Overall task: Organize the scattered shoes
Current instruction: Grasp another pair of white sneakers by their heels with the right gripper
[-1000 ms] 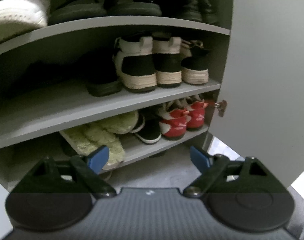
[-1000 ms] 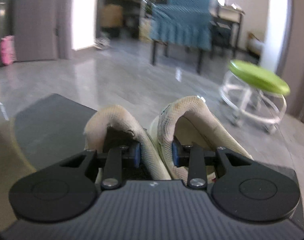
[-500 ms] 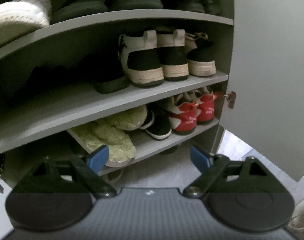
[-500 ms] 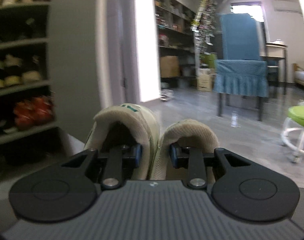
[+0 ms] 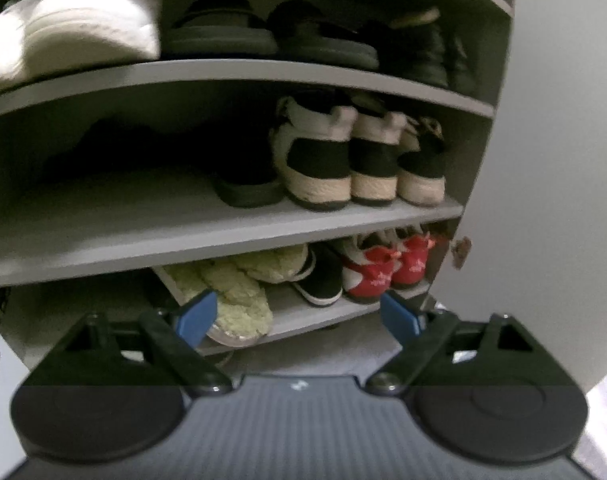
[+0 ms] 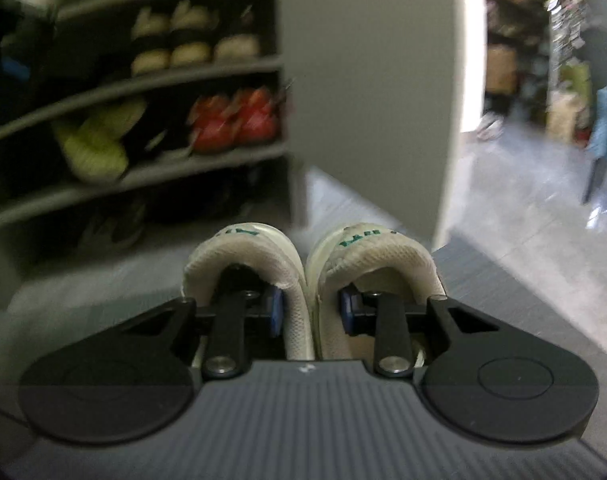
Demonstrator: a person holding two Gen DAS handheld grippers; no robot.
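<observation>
Entrance area of a home.
A grey shoe cabinet fills the frame; at far right, a tiled floor and cluttered shelves.

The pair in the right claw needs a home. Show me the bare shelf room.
The middle shelf is bare left of the dark slipper; its right end is packed with black-heeled sneakers. The top and bottom shelves are crowded. The right claw holds the cream shoes.

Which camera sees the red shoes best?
The left wrist view: the red shoes look sharp there, heels out, at the right end of the lowest visible shelf. The right wrist view shows them too, but smaller and blurred.
</observation>
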